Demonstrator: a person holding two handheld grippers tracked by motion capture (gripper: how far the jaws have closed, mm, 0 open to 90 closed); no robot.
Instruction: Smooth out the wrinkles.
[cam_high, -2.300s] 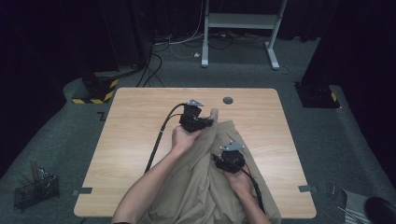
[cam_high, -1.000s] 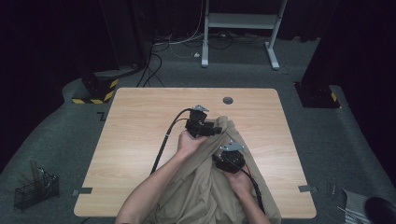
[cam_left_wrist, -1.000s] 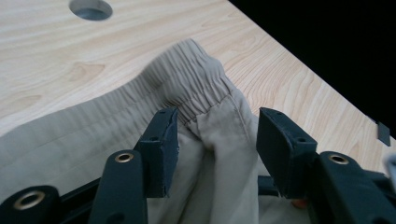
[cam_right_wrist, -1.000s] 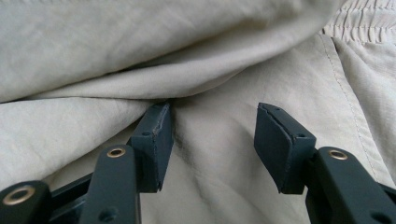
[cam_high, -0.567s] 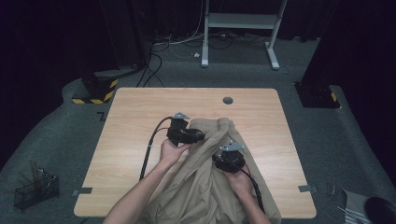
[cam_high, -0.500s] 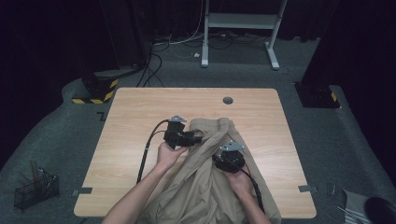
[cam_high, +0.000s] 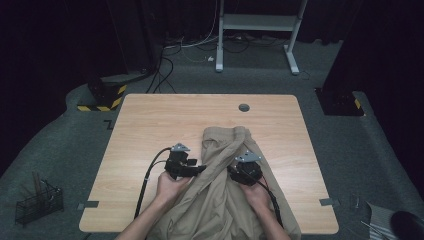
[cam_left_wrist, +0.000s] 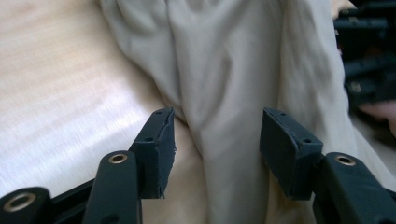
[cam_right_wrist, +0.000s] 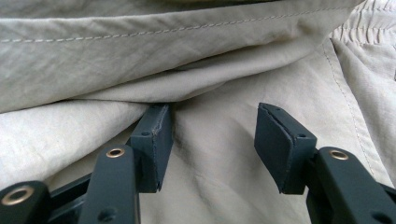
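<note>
Khaki garment (cam_high: 227, 185) on table (cam_high: 150, 125); wire basket (cam_high: 37, 204) on floor.

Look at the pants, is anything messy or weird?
Yes. The tan pants lie bunched and twisted on the table, with deep folds near the left tongs, and part hangs over the near edge. Nothing looks torn or spilled.

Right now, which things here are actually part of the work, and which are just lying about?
Part of the work:
- crumpled beige cloth garment
- left gripper, jaws apart around a fold
- right gripper, jaws apart over the cloth
- light wooden table

Just lying about:
- black wire basket on the floor
- white metal stand behind the table
- yellow-and-black striped block
</note>
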